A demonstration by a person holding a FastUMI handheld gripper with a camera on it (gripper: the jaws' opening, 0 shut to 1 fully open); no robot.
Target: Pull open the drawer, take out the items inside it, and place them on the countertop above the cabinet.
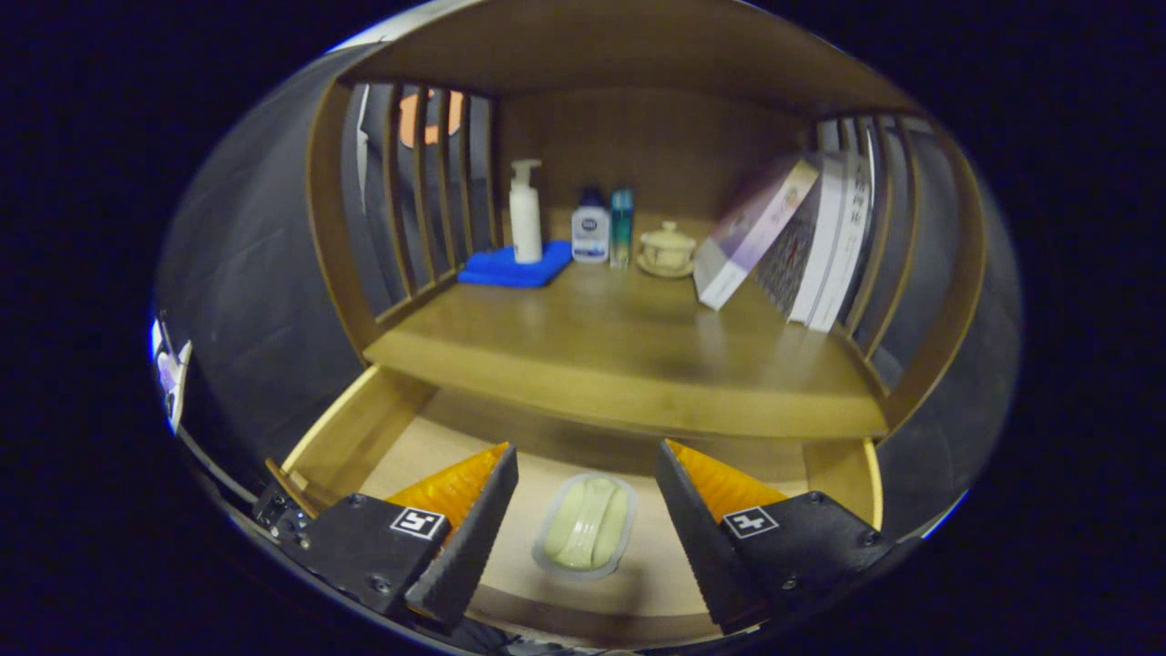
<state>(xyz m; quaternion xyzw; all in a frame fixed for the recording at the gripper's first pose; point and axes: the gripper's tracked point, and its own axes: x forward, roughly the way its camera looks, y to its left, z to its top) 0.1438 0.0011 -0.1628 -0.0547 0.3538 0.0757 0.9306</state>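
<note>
Gripper [588, 510] above pulled-out light wooden drawer [346, 437], black fingers [474, 538] spread wide, pinching nothing. Pale green soap bar in clear oval tray [586, 525] flat on drawer floor, between the fingers, apparently untouched by either. Brown wooden countertop [629, 355] beyond. At its back: white pump bottle [525, 211] on folded blue cloth [515, 266], small white bottle [590, 228], teal bottle [622, 226], cream lidded cup on saucer [666, 248], leaning books [792, 241].
</note>
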